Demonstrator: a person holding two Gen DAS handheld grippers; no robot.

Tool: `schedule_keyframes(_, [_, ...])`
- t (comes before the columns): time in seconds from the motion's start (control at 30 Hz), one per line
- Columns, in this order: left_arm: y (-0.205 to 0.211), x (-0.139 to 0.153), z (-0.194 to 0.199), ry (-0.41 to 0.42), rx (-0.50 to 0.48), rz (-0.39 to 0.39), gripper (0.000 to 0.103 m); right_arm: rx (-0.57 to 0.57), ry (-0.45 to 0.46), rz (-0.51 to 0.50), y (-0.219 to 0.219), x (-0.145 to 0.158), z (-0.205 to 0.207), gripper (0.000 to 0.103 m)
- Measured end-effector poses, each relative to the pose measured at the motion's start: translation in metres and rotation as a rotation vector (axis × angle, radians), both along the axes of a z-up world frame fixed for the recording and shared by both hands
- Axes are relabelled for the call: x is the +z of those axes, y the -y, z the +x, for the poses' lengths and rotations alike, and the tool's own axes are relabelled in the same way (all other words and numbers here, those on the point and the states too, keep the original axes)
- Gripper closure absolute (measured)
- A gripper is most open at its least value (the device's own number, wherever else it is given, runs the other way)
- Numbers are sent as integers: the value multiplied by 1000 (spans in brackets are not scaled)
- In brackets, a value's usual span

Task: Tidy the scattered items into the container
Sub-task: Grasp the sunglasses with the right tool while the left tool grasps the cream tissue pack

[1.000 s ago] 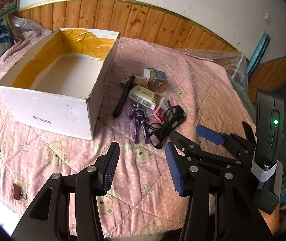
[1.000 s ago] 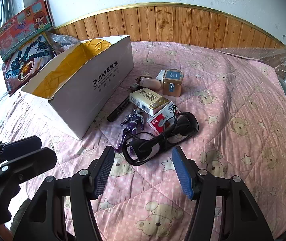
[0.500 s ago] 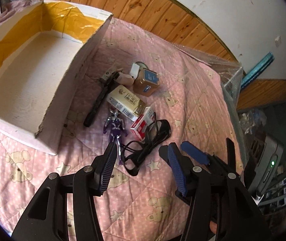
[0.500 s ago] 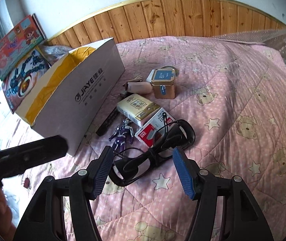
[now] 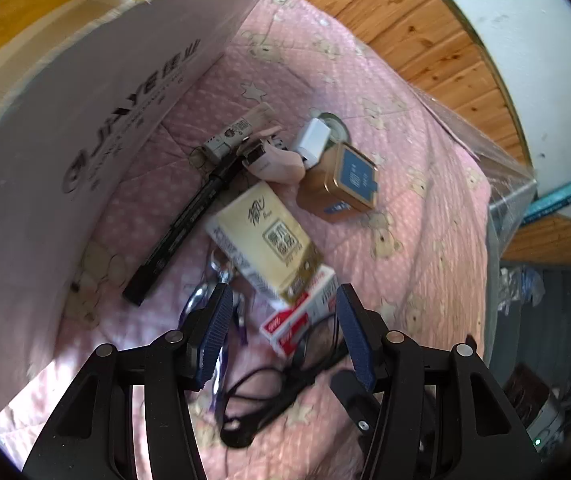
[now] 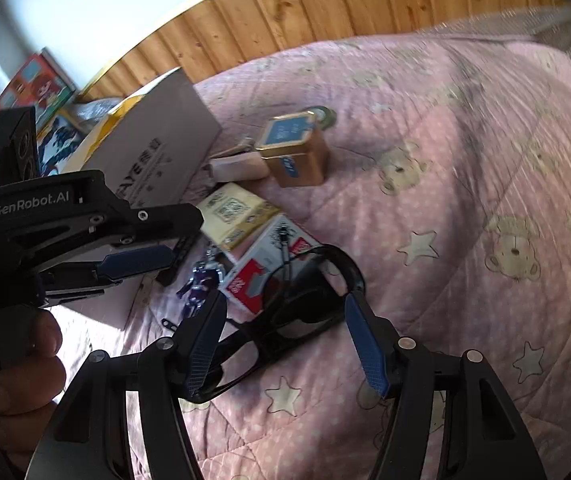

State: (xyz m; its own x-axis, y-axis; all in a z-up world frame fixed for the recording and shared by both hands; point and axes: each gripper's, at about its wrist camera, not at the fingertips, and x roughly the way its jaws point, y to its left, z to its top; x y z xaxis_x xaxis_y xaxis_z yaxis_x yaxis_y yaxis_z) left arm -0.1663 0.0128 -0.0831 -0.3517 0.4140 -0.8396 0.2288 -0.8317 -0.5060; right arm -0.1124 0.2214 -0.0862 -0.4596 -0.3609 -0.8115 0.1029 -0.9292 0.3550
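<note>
The left gripper points steeply down over the bed with its jaws opening, already wide, and nothing pinched; the near end of a red and white small box shows in the gap between them. Just beyond that box, partly on top of it, lies a cream tissue pack. To the left of the pack a black marker lies slanted, and a purple toy figure lies near its lower end. Farther off stand a gold tin with a blue lid, a white plug and a pinkish pouch, crowded together. The white cardboard box, the container, fills the far left, its printed side facing the clutter; none of the items is in it.

The right gripper is also spread, gripping nothing, poised over black sunglasses that lie on the pink quilt just near of the red and white box. A person's hand grips the left gripper's handle at the left edge. Wooden panelling backs the bed.
</note>
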Motion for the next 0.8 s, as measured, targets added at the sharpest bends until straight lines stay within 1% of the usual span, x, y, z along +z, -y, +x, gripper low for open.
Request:
schedule_keyframes(0.03, [-1,-3,-4,10,7,0,46,-15,24,-27,-4,-1,0,40])
schedule_keyframes(0.13, [-3,-13,-13,28,22,-1,46,-36,98,-168,-15,-6,3,40])
schedule_keyframes(0.17, [-4,-16,-17,36,26,-3,46,-33,124,-197,-14,-9,4,40])
schedule_keyframes(0.3, [-10,-24,-29,36,43,-48,44,-33,234,-313,-5,-34,-3,40])
schedule_keyframes(0.33, [-11,-26,-32,41,41,-52,44,-50,251,-350,-4,-42,-6,40])
schedule_keyframes(0.37, [-12,-28,-35,45,39,-58,44,-63,238,-386,-4,-45,-9,40])
schedule_keyframes(0.43, [-10,-31,-39,36,49,-81,44,-55,225,-382,-1,-44,-15,42])
schedule_keyframes(0.47, [-9,-31,-40,30,54,-77,45,-49,219,-372,0,-43,-18,46])
schedule_keyframes(0.5, [-9,-31,-42,25,53,-78,47,-34,221,-345,3,-43,-19,61])
schedule_keyframes(0.53, [-9,-31,-43,20,46,-81,49,-26,218,-351,3,-43,-20,61])
schedule_keyframes(0.6, [-9,-30,-45,5,30,-81,60,-19,215,-362,1,-43,-20,62])
schedule_keyframes(0.67, [-9,-26,-45,-14,23,-87,67,-13,205,-369,0,-41,-20,63])
schedule_keyframes(0.7, [-8,-23,-46,-27,19,-91,71,-9,197,-380,-1,-38,-19,71])
schedule_keyframes(0.73, [-8,-21,-45,-35,15,-96,72,0,184,-390,-2,-34,-19,84])
schedule_keyframes(0.8, [-10,-17,-45,-44,5,-107,73,-2,159,-355,-4,-25,-18,85])
